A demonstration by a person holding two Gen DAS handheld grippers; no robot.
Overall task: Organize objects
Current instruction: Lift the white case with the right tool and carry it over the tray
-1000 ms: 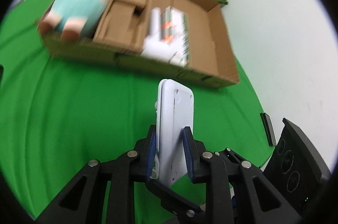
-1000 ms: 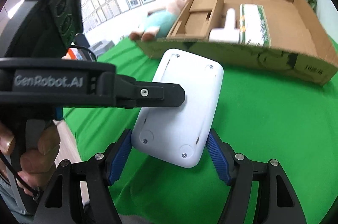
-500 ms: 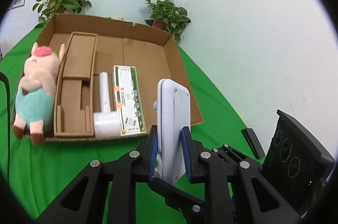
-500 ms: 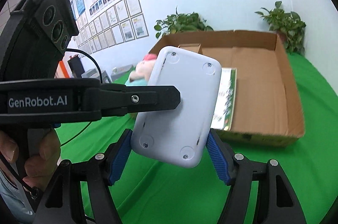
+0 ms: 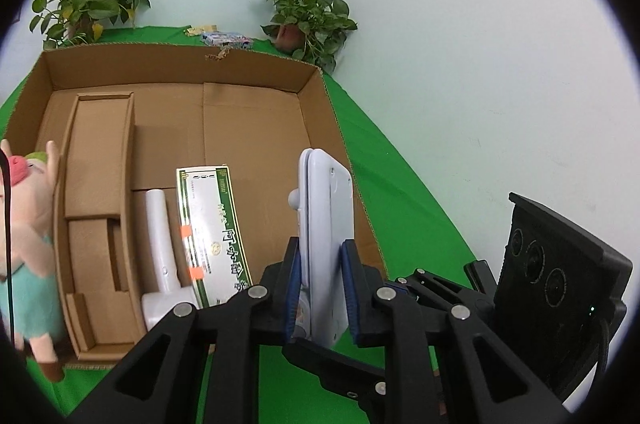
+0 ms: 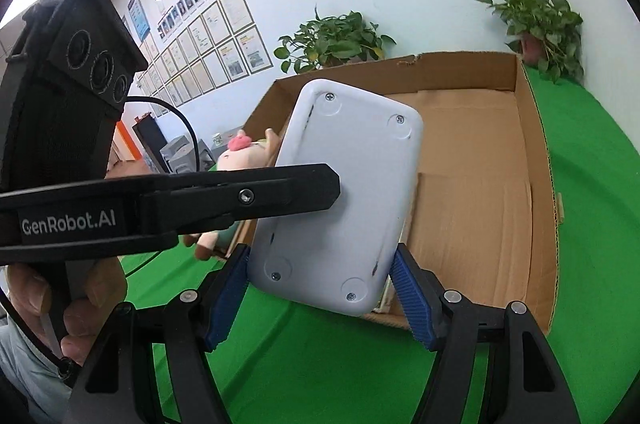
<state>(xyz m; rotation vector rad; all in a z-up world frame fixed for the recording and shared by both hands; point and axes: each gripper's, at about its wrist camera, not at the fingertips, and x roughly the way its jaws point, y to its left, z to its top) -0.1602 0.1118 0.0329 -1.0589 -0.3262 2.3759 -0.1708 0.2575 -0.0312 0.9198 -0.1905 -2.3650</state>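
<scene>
Plastic, white and rigid: the flat rounded-corner device [image 6: 340, 191] hangs in the air, clamped two ways at once. The left gripper [image 5: 320, 288] pinches it across its thin faces, blue pads pressed on both sides; the right gripper [image 6: 320, 296] spans its width, pads touching the two long edges near the lower end. Ahead of both tools and below the device lies the open brown cardboard box [image 5: 312, 91] on green cloth.

The shell looks stiff and probably light, with a smooth back that could slide between the pads, so the flat faces and straight edges seem the safest places to hold; the small knob on its front side may be better left untouched. Four screws and round foot recesses mark the back.

Inside the box, left of the left gripper, sit a green-bordered white carton [image 5: 212, 232] printed with characters too small to read and a white handled appliance [image 5: 160, 244]. "GenRobot.AI" is printed on the left gripper's body.
</scene>
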